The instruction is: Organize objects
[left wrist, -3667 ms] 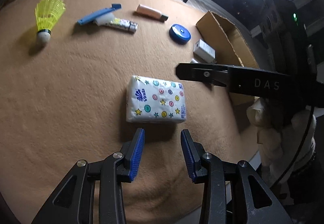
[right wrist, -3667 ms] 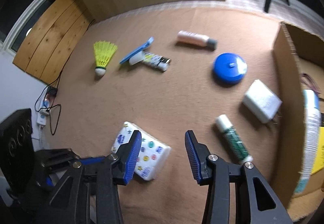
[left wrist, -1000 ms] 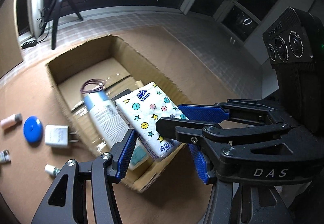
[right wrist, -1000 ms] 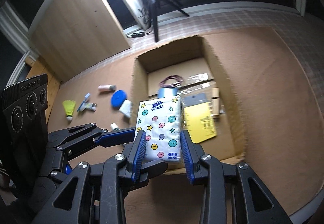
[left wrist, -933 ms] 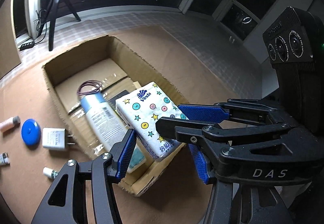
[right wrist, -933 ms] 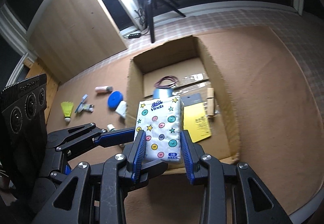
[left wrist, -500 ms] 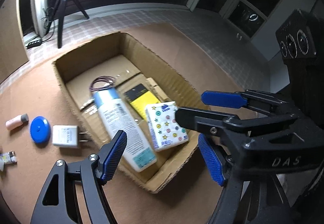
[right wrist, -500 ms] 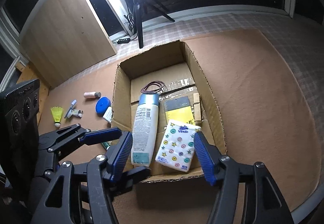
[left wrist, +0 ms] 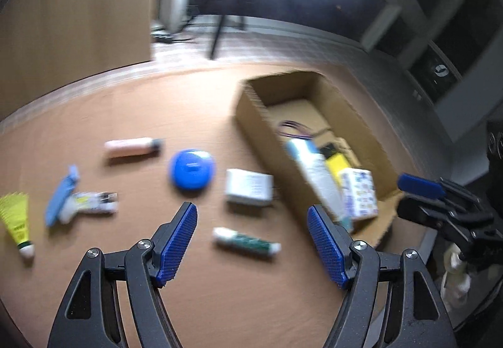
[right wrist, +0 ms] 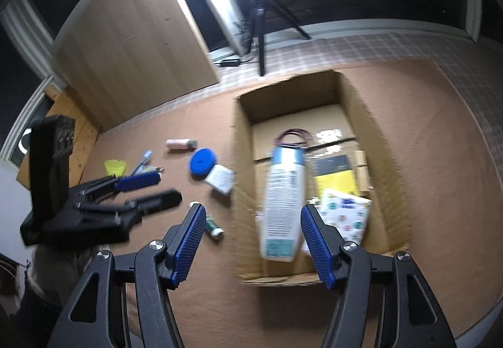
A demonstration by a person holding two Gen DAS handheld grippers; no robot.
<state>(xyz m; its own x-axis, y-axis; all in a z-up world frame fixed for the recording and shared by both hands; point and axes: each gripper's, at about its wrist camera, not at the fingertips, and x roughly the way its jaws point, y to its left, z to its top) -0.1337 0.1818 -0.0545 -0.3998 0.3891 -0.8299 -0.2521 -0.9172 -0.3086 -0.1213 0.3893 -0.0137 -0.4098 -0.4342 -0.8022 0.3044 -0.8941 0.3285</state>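
Note:
The star-patterned tissue pack lies inside the cardboard box, next to a white bottle and a yellow card. My right gripper hangs open above the box's near end with nothing between its fingers. My left gripper is also open and empty, above the brown tabletop left of the box. Below it lie a green-and-white tube and a white adapter. The tissue pack shows at the right of the blurred left wrist view.
Loose on the table are a blue round disc, a pink tube, a blue-handled item beside a small tube and a yellow shuttlecock. A purple band lies deep in the box. A ring light on a tripod stands behind.
Both grippers opened and let go of the tissue pack, which dropped into the box. The left gripper then swung left over the loose items. The right one drew back slightly.

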